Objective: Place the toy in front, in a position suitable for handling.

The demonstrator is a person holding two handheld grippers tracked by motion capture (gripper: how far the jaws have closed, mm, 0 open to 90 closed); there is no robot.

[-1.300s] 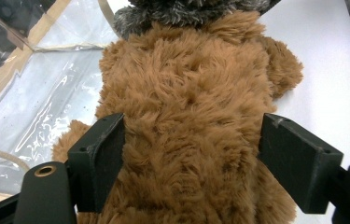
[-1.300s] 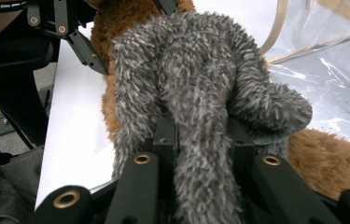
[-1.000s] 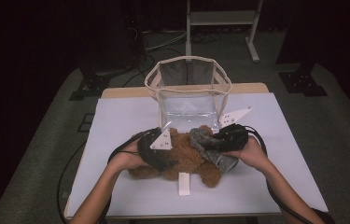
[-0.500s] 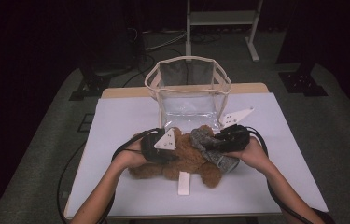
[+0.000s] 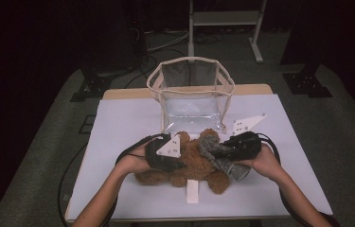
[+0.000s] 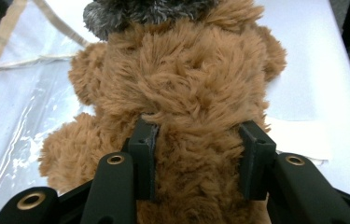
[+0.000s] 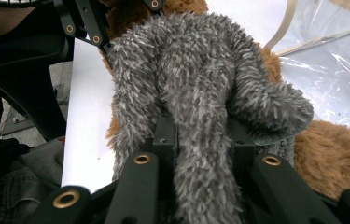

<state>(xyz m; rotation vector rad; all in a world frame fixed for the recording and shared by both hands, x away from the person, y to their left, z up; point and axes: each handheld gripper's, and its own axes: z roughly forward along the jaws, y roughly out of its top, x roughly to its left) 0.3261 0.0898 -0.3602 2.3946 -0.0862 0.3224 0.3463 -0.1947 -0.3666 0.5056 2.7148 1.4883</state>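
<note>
One tabletop point(image 5: 118, 142), covered in a white sheet, is seen from the high view, with every listed item carried on it. One clear plastic bag point(image 5: 191, 94) with cream trim is stood open and upright at the far middle, its near wall just behind the toys. One brown plush bear point(image 5: 196, 158) is laid near the front middle of the tabletop; in the left gripper view its fur point(image 6: 186, 93) is seen directly before the clear plastic. One grey plush toy point(image 5: 215, 151) is draped over the bear's right side, touching it; in the right gripper view its grey pile point(image 7: 196, 93) is seen over brown fur. One left tool point(image 5: 168, 156) is held at the bear's left side; its jaws have just been closing and are clamped on the brown fur between the pads point(image 6: 147, 154). One right tool point(image 5: 234, 149) is clamped on the grey plush toy, a fold of which is pinched between the jaws.
</note>
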